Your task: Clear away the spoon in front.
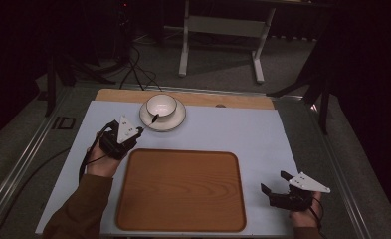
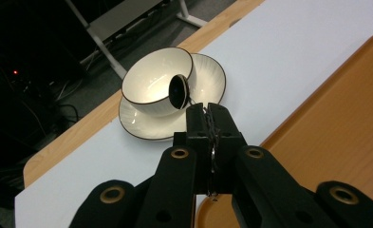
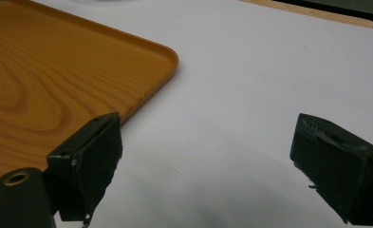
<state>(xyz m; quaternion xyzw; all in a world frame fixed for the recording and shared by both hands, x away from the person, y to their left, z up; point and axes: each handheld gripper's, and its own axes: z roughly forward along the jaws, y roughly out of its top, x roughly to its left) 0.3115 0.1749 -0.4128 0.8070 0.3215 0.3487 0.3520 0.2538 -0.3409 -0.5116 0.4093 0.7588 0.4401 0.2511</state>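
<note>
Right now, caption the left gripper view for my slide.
Left gripper shut on a spoon, its dark bowl at the rim of a cream bowl on its saucer, beside the wooden tray.

No text, label, brand, number or sign can be read on anything in these views.

Cream bowl [image 1: 161, 105]; woodgrain tray [image 1: 181, 190]

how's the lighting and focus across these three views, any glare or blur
High view: table lit evenly, surroundings nearly black, soft glare inside the bowl. Left gripper view: bowl and saucer sharp with bright highlights, the shut left gripper slightly soft. Right gripper view: the open right gripper close and blurry, a faint shadow on the white mat.
</note>
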